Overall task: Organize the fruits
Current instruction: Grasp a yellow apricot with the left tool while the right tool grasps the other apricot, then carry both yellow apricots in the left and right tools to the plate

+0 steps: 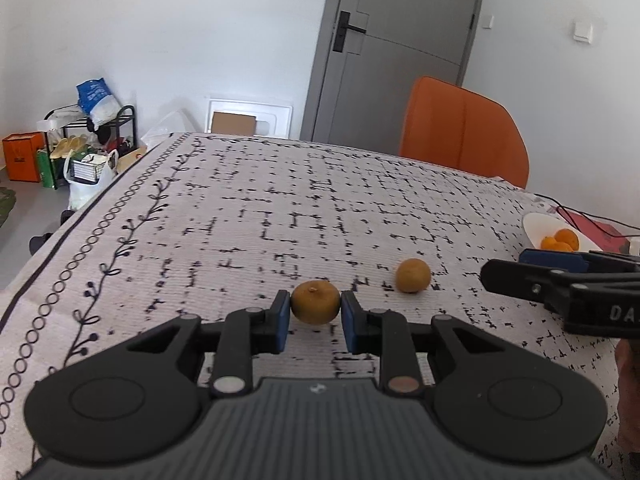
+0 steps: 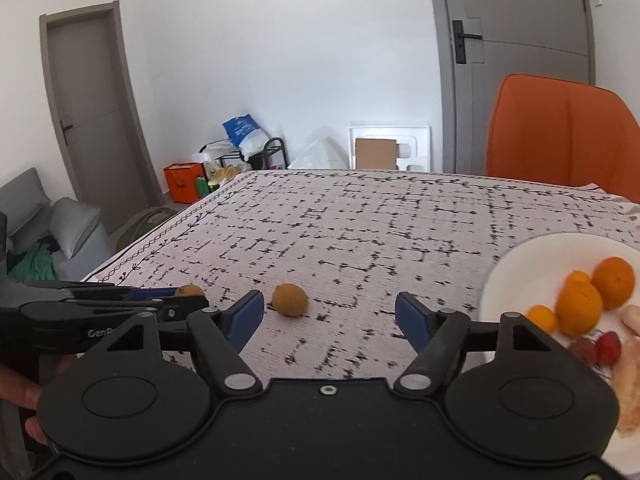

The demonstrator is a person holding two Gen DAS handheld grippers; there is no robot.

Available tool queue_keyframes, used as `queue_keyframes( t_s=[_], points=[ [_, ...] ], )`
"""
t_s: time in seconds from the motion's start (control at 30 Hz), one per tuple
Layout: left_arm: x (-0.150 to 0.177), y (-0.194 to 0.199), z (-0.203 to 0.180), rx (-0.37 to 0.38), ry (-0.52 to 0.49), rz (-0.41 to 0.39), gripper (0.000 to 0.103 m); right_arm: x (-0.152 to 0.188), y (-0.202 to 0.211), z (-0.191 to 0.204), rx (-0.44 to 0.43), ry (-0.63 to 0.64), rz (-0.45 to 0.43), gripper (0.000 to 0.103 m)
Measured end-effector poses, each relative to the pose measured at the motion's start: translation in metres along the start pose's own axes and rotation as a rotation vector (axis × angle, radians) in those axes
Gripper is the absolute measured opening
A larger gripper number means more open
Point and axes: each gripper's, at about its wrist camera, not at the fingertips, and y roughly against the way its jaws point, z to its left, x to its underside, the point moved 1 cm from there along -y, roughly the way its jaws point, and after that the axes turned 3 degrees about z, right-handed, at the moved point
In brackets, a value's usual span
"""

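Tabletop (image 1: pixel 248 184) covered by pale cloth (image 2: pixel 360 216) – black broken-grid print, ring-and-vine border along left edge. Dull orange fruit (image 1: pixel 315 302) near front edge, resting on cloth. Second dull orange fruit (image 1: pixel 413 275) just to its right, slightly farther in, apart from first. White plate (image 2: pixel 532 256) toward right edge – carries bright oranges, strawberry, pale pieces. Red flat item (image 1: pixel 596 229) and black cable (image 1: pixel 560 210) beyond plate at right edge.
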Motion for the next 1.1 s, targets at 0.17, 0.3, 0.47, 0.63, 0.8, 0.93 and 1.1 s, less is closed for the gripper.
queue_keyframes(
  t_s=[0.17, 0.3, 0.47, 0.63, 0.8, 0.93, 1.1],
  points=[
    [0.000, 0.005, 0.009, -0.016, 0.028, -0.014, 0.026, -0.005, -0.014, 0.009, -0.017, 0.019, 0.023, 0.065],
    [0.001, 0.008, 0.017, -0.029, 0.034, -0.020, 0.026, -0.007, -0.023, 0.014, -0.032, 0.011, 0.043, 0.062],
    [0.002, 0.013, 0.028, -0.045, 0.064, -0.027, 0.026, -0.009, -0.035, 0.022, -0.032, 0.027, 0.054, 0.060],
    [0.002, 0.017, 0.034, -0.051, 0.080, -0.038, 0.026, -0.009, -0.048, 0.029, -0.034, 0.046, 0.070, 0.056],
    [0.001, 0.021, 0.038, -0.047, 0.088, -0.044, 0.026, -0.008, -0.059, 0.029, -0.014, 0.039, 0.102, 0.025],
    [-0.001, 0.026, 0.034, -0.031, 0.080, -0.060, 0.026, -0.008, -0.046, 0.029, -0.001, 0.026, 0.077, 0.025],
    [-0.006, 0.028, 0.025, 0.004, 0.069, -0.076, 0.026, -0.006, -0.020, 0.025, 0.025, 0.012, 0.043, 0.025]
  ],
)
